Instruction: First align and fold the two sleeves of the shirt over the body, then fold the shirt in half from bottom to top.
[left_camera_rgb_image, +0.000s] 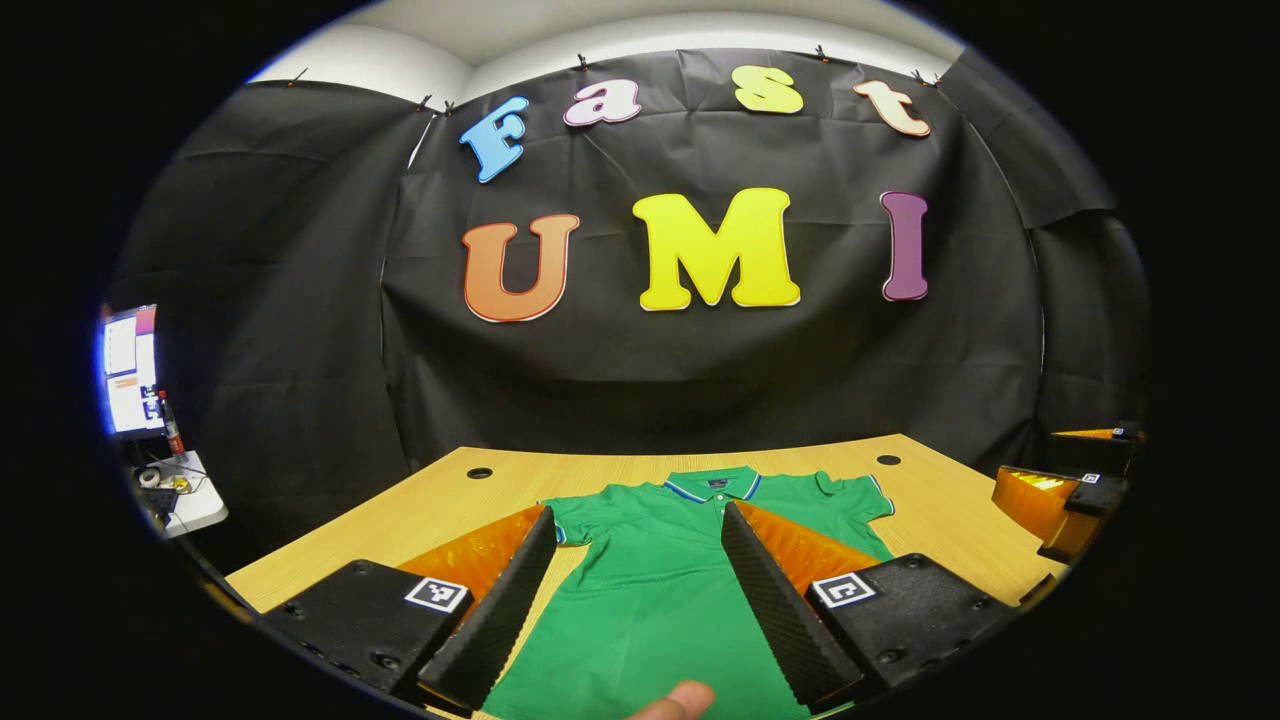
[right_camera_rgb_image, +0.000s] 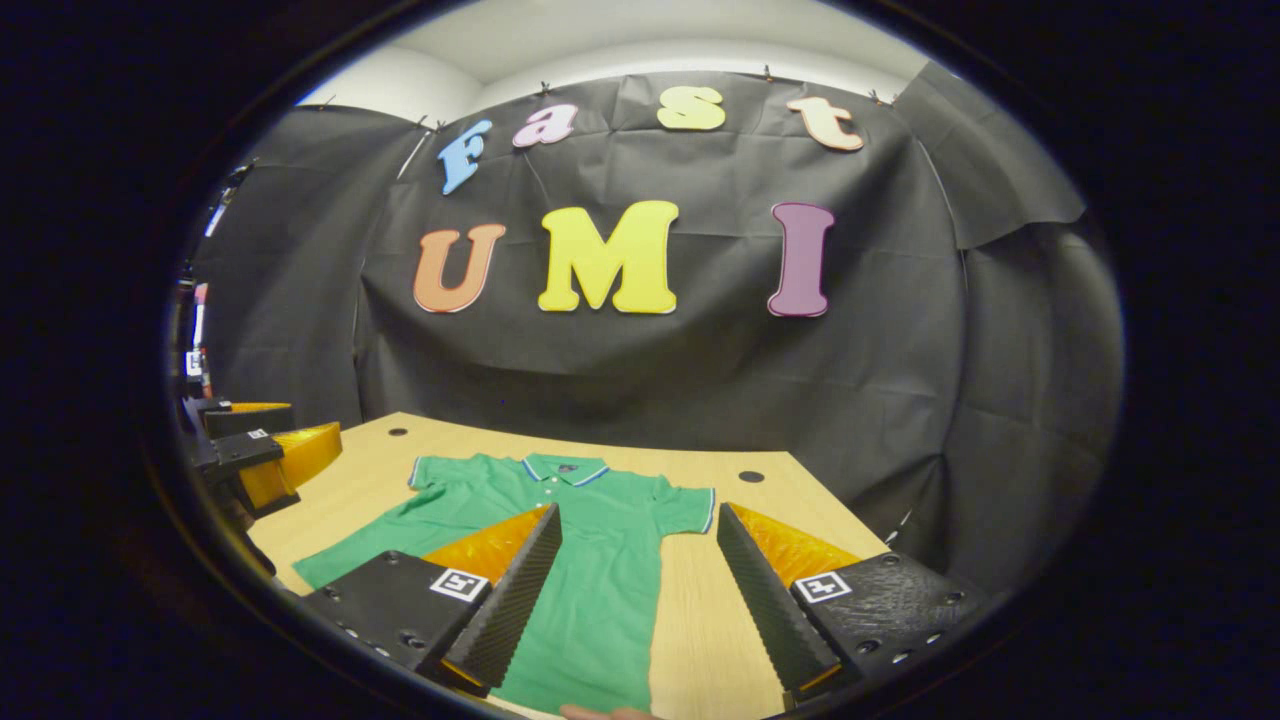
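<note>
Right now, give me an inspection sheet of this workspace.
Surface: wooden table with round grommet holes.
Job's things: green polo shirt lying flat, collar toward the wall, both short sleeves spread out, nothing folded yet.
Clutter: nothing seen on the table.
Grippers: left gripper open above the shirt body; right gripper open above the shirt's sleeve side and bare wood.
Cables: a few on the small white side table.
Surroundings: black cloth wall; lit monitor at the side.

One green shirt (left_camera_rgb_image: 660, 590) with two short sleeves lies on one wooden surface (left_camera_rgb_image: 940, 510), which has two round holes. Two grippers, left (left_camera_rgb_image: 640, 610) and right (right_camera_rgb_image: 635, 600). One monitor (left_camera_rgb_image: 130, 370) stands aside.
</note>
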